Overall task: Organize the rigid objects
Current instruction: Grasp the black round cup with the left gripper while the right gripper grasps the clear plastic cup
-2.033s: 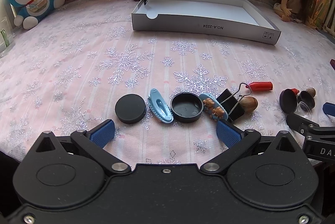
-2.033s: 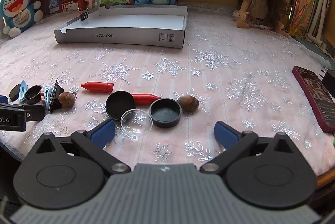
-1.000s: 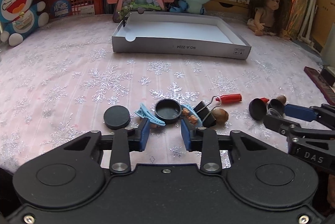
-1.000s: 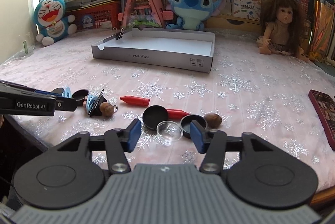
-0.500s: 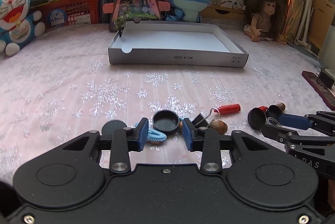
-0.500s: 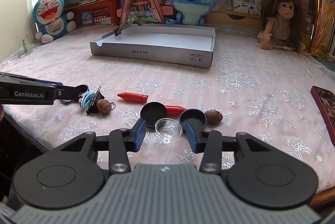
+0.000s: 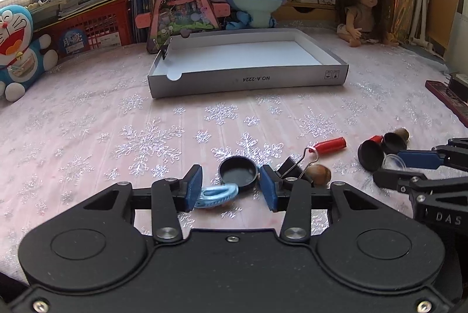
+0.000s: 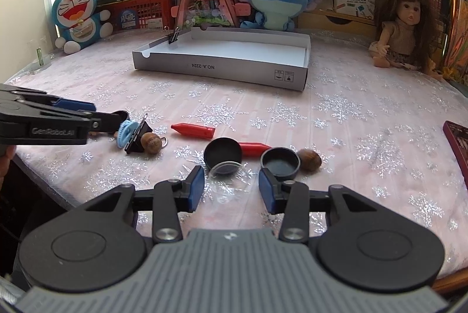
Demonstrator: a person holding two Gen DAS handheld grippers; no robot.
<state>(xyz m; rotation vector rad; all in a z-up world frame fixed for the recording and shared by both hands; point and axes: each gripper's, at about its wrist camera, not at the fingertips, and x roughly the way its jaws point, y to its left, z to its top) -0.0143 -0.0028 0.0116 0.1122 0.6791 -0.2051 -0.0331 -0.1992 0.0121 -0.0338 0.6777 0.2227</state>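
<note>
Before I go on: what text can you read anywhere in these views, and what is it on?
"NO.A-2224", upside down: front wall of the white box.
"DAS", cut off: right gripper.
"GenRobot.AI", blurred: left gripper.
Book spines, red crate label and carton print: too small to read.

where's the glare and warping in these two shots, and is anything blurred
Left wrist view: window top left blows out white, the white box front edge bows from fisheye, and the light blue clip looks smeared. Right wrist view: blown-out window above the book stacks, curved table edge, and the clear lid is faint, hard to outline.
</note>
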